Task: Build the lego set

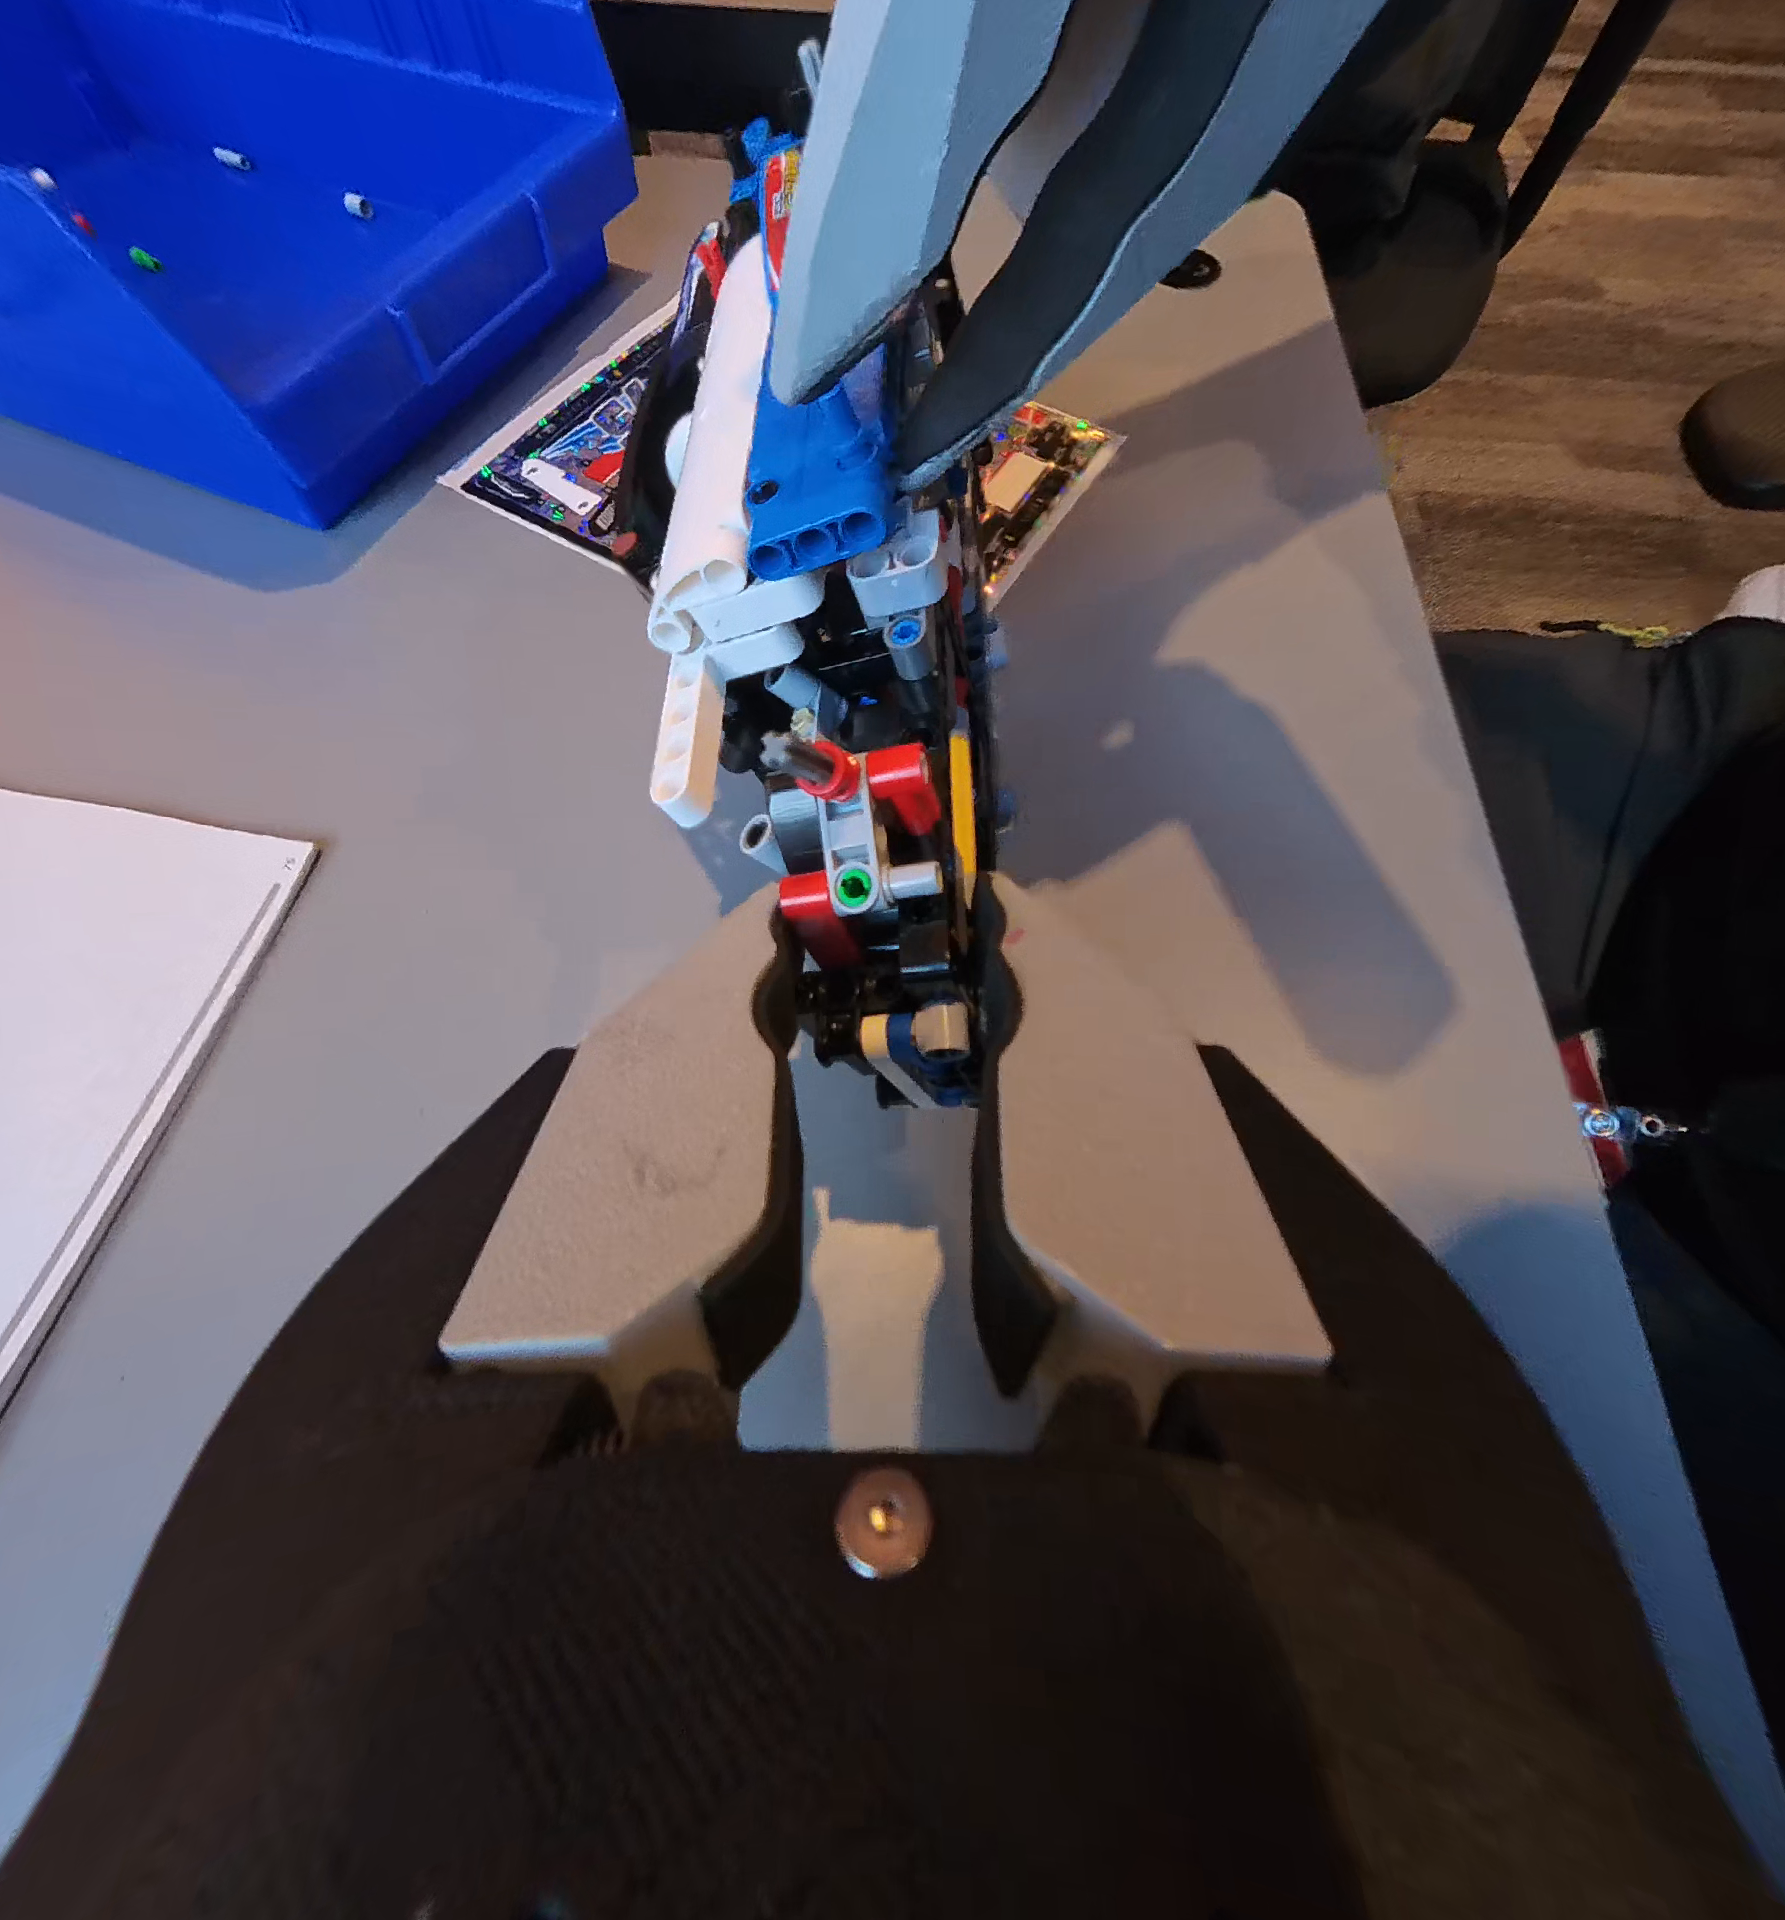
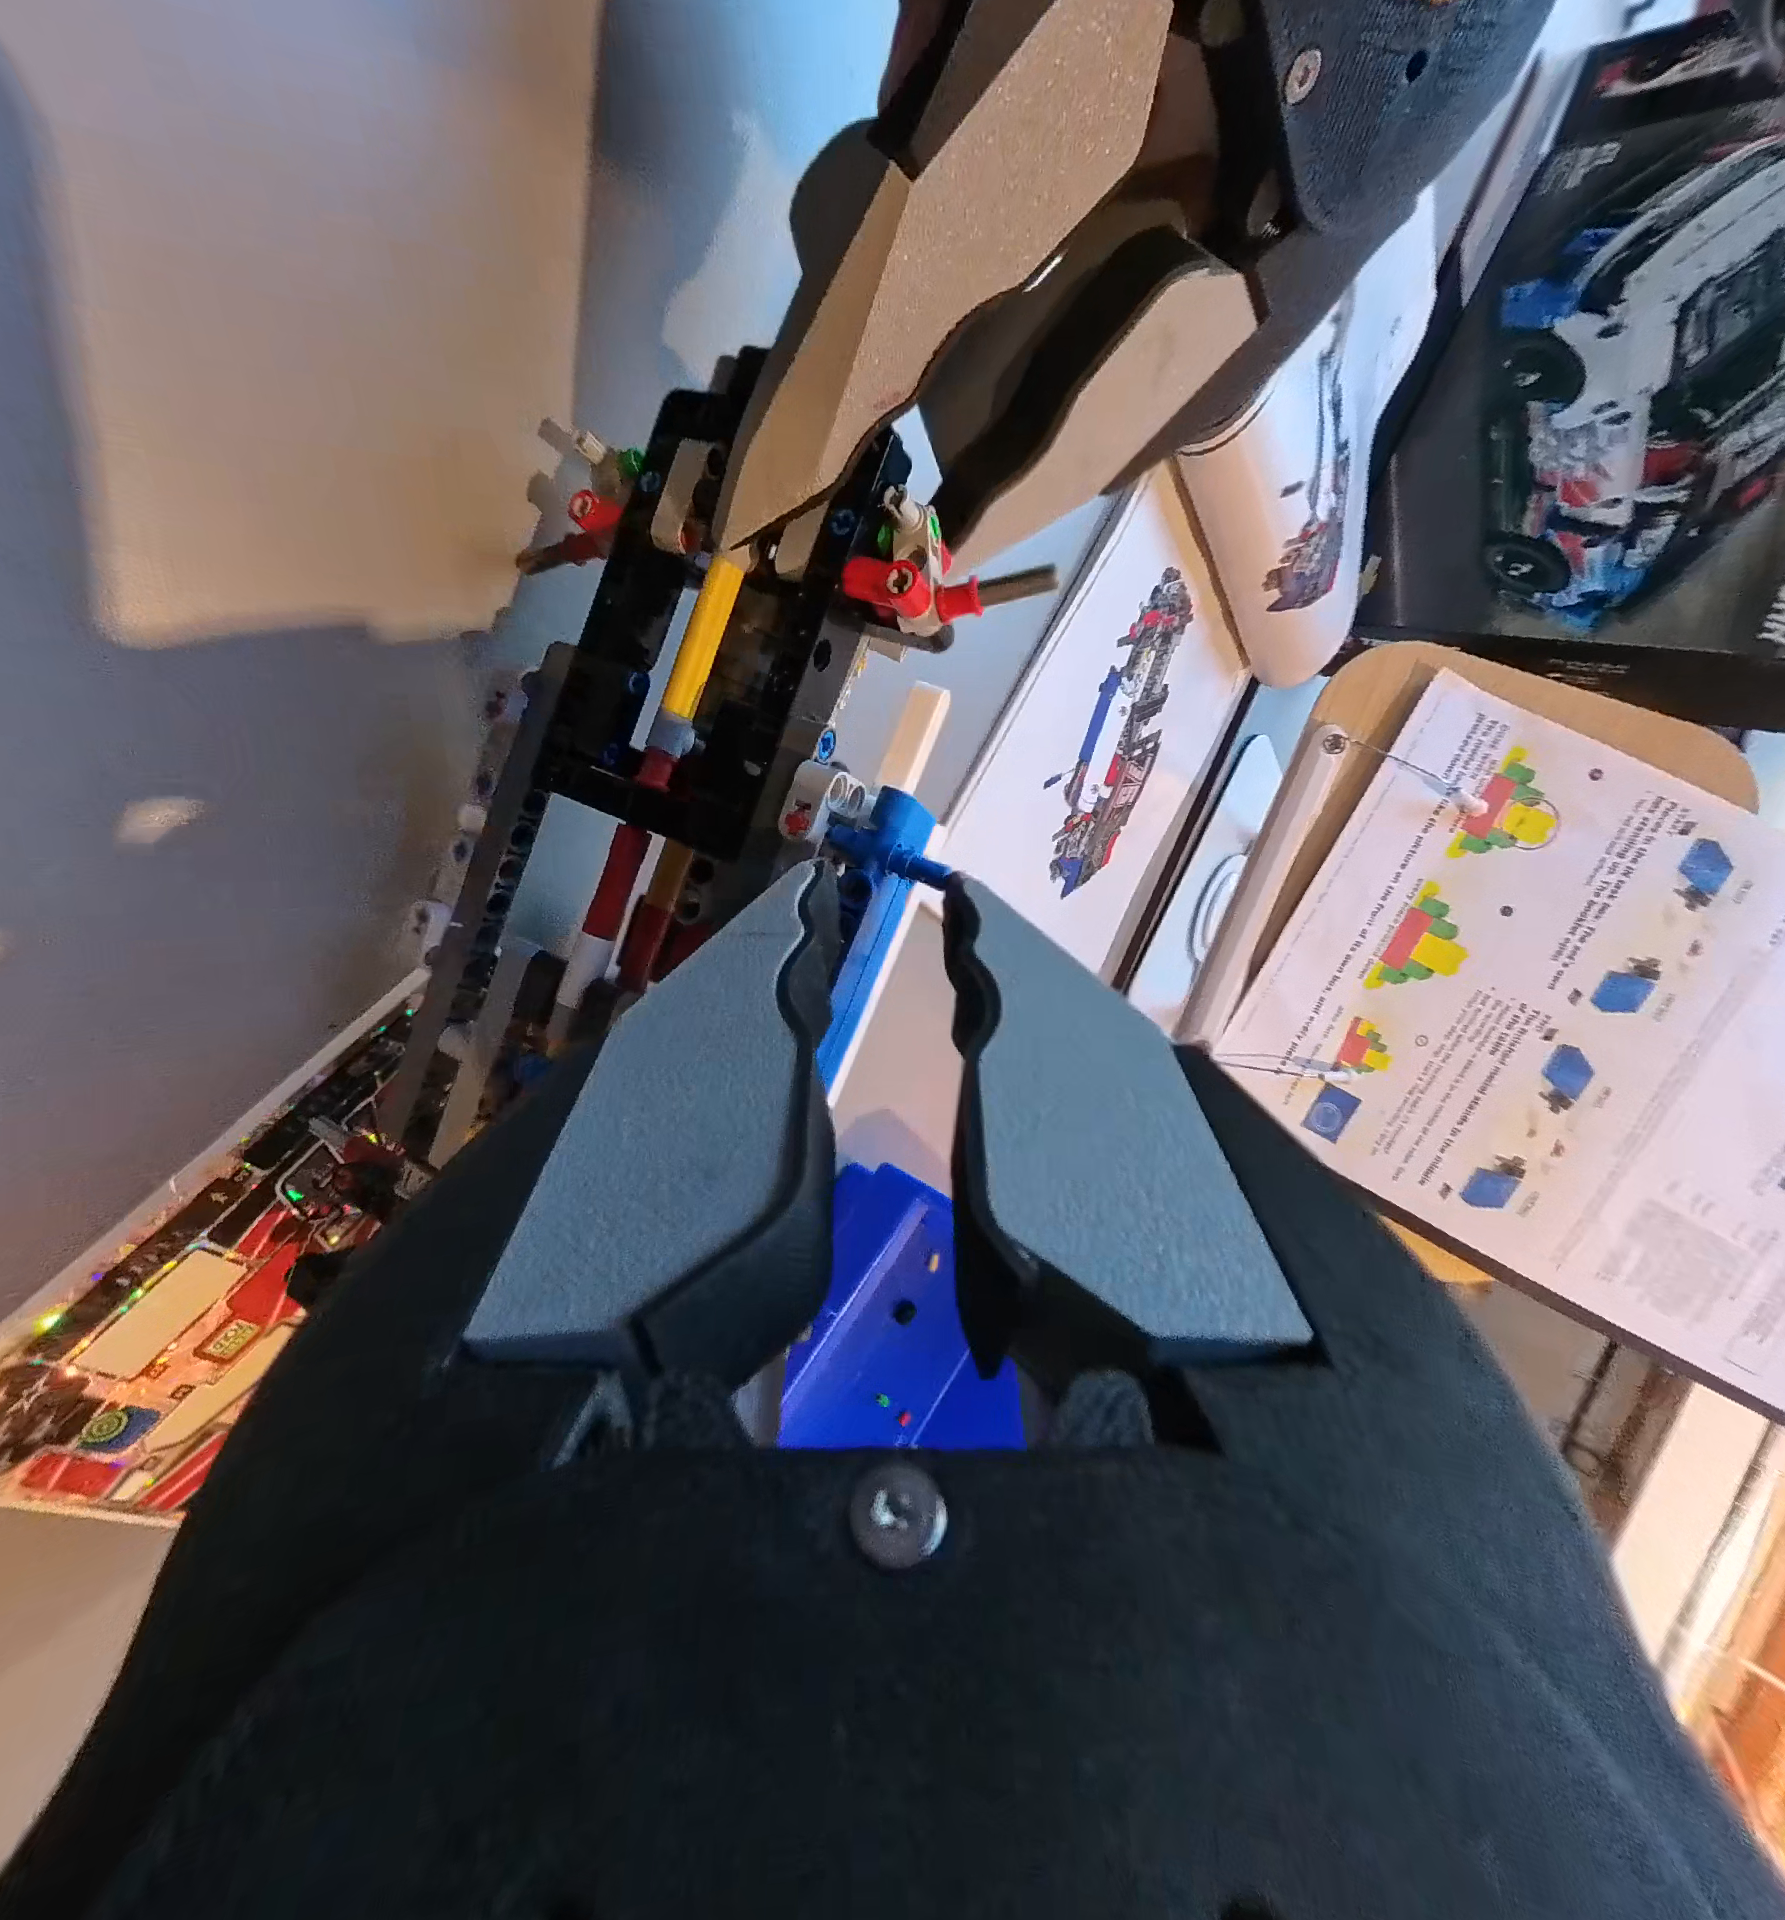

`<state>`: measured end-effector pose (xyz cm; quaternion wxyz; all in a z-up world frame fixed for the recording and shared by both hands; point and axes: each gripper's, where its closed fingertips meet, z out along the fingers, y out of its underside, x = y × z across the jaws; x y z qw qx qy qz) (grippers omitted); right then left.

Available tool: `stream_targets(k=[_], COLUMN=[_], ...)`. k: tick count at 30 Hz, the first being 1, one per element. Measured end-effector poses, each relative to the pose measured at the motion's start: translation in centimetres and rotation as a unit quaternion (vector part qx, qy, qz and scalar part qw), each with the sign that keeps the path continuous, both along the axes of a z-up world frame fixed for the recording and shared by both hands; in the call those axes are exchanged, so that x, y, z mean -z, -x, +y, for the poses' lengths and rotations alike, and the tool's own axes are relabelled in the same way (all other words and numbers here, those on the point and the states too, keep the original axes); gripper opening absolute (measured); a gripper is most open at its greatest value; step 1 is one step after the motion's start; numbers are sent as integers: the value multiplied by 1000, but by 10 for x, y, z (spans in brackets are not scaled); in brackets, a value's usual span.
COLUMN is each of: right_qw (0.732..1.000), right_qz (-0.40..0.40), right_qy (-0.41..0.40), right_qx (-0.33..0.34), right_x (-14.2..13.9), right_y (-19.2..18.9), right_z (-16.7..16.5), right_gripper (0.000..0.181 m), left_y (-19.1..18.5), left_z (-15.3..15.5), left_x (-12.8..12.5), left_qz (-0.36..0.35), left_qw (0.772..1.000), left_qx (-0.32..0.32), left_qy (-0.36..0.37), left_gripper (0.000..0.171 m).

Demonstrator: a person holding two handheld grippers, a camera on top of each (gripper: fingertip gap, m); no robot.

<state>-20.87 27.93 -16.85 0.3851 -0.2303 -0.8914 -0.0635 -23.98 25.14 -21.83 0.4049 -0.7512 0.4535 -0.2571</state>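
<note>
Left wrist view: the left gripper (image 1: 888, 997) has its jaws closed on the near end of the lego model (image 1: 846, 665), held above the grey counter (image 1: 452, 727). The right gripper (image 1: 867, 426) pinches the model's far blue end. A twist between the two grips could likely pop beams loose. The blue bin (image 1: 275, 260) and the sticker sheet (image 1: 566, 468) lie close behind; the counter's right edge is near.

Right wrist view: the right gripper (image 2: 883, 894) shows its jaws slightly apart around a blue piece (image 2: 893, 831), whether firmly clamped is unclear. The instruction sheet (image 2: 1594, 1039) crowds the right.
</note>
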Motion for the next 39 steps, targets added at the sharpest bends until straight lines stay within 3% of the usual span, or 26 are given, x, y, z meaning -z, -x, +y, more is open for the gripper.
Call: stream_targets(k=[9,11,15,20,24,31,39], right_qw=[996,993,969,961,949,956,971], right_qz=[63,101,169,136,180,160,120], right_qy=[-53,1,128,166,173,156,97], right_qx=[28,63,129,172,192,192,182], right_x=[-10,-16,-32,-19,-17,-12,-9], right_y=[-20,-26,-40,-45,-48,-55,-49], right_z=[-21,-28,-37,-40,-54,-62,-56], right_gripper=[17,11,16,13,13,11,27], left_y=[-13,-15,-19,-22,-24,-31,-31], left_z=[-6,-7,-8,-8,-7,-10,-12], left_x=[-8,-9,-5,-6,-4,-5,-6], left_qz=[41,57,71,89,117,109,108], left_qw=[996,993,991,984,971,972,974], left_qx=[14,18,20,27,32,41,39], left_qy=[-75,-97,-111,-153,-204,-202,-196], left_gripper=[28,28,28,27,26,26,26])
